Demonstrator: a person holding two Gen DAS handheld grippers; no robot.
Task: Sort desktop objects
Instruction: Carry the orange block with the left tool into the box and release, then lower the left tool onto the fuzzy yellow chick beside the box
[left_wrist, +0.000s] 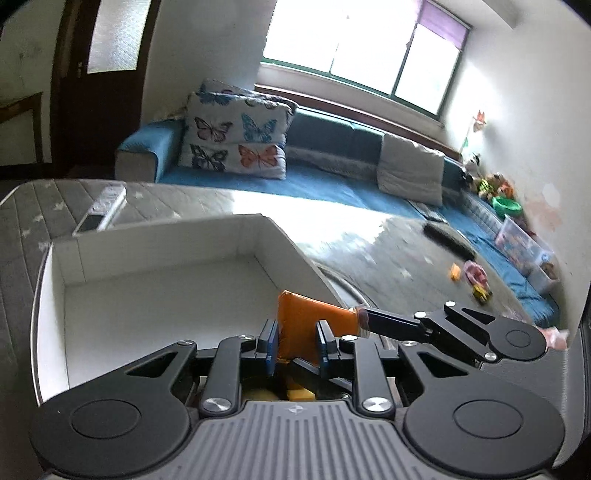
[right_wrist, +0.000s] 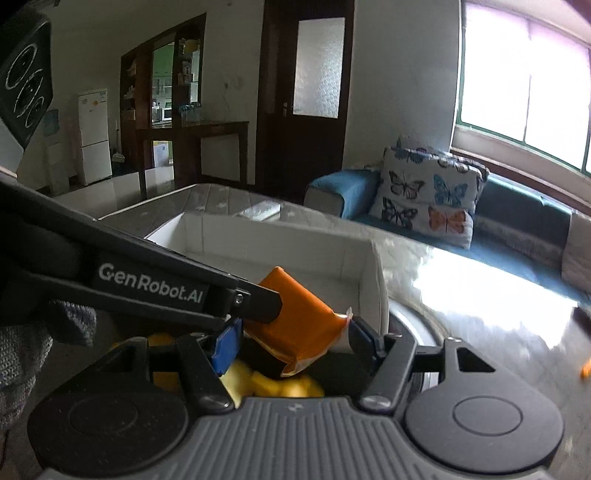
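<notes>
The orange packet (left_wrist: 299, 325) sits pinched in both sets of tongs: left tongs (left_wrist: 294, 341) clamp its middle; right tongs (right_wrist: 291, 338) grip its sealed end; a white box (left_wrist: 155, 266) stands open at eleven o'clock; a remote (left_wrist: 99, 210) lies beyond on the bench (left_wrist: 192, 199); small toys (left_wrist: 476, 280) scatter at two o'clock.
</notes>
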